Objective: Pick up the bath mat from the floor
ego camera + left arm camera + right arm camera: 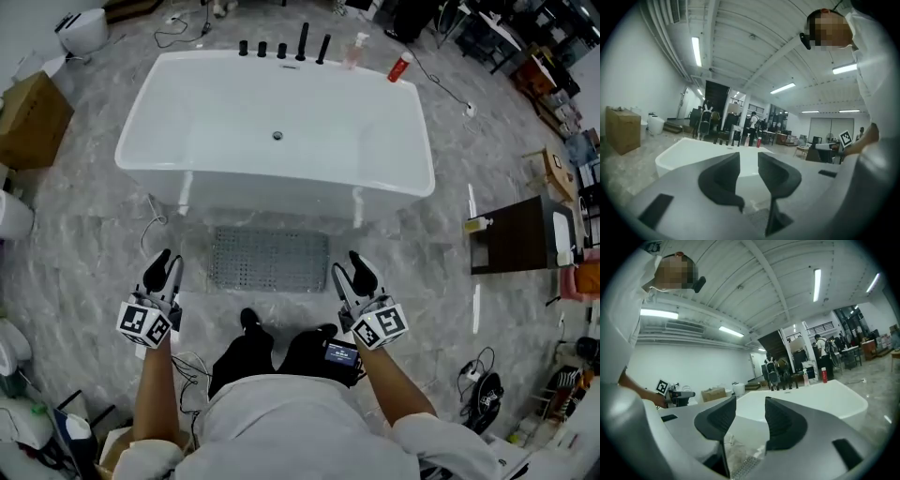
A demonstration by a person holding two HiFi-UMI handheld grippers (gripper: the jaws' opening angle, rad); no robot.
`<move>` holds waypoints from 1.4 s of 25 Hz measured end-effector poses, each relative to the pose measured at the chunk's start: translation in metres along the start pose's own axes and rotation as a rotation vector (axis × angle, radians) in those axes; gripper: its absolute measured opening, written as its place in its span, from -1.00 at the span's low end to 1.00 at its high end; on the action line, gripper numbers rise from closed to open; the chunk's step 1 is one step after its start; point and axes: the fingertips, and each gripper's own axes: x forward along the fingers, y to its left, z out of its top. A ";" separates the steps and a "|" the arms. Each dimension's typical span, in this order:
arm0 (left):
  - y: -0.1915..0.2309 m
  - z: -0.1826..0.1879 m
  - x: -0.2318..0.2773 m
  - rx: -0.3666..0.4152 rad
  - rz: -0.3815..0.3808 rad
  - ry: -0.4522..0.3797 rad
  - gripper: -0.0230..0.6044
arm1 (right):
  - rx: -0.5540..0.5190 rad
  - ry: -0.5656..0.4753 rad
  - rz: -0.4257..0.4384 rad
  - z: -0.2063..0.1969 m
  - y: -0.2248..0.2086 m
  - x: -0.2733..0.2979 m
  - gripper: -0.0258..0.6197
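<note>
On the grey marbled floor [84, 253], just in front of the near side of the white rectangular bathtub [281, 112], lies the grey perforated rectangular bath mat [270, 260], flat and untouched, its long axis running parallel to that near wall of the bathtub. It sits between the two tools, reaching slightly further toward the bathtub than their tips do. The left tool [170, 259] stands off the mat's left short end with a strip of bare floor between them. The right tool [346, 264] is just beside the right short end, so the right hand looks the nearer of the two. Both point toward the bathtub, roughly level, and neither touches the mat. In its own view the left tool [748, 161] shows its dark jaws parted by a fairly narrow gap with nothing between them. The right tool [750, 404] stands somewhat wider, also empty, with a corner of the mat showing low beneath it. The lift has not begun. My guess is that each tool must dip and come inward onto a short end of the mat.
</note>
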 end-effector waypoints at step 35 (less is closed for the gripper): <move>0.152 -0.690 0.078 -0.497 0.117 0.926 -0.21 | 0.362 0.870 -0.216 -0.688 -0.297 -0.007 -0.23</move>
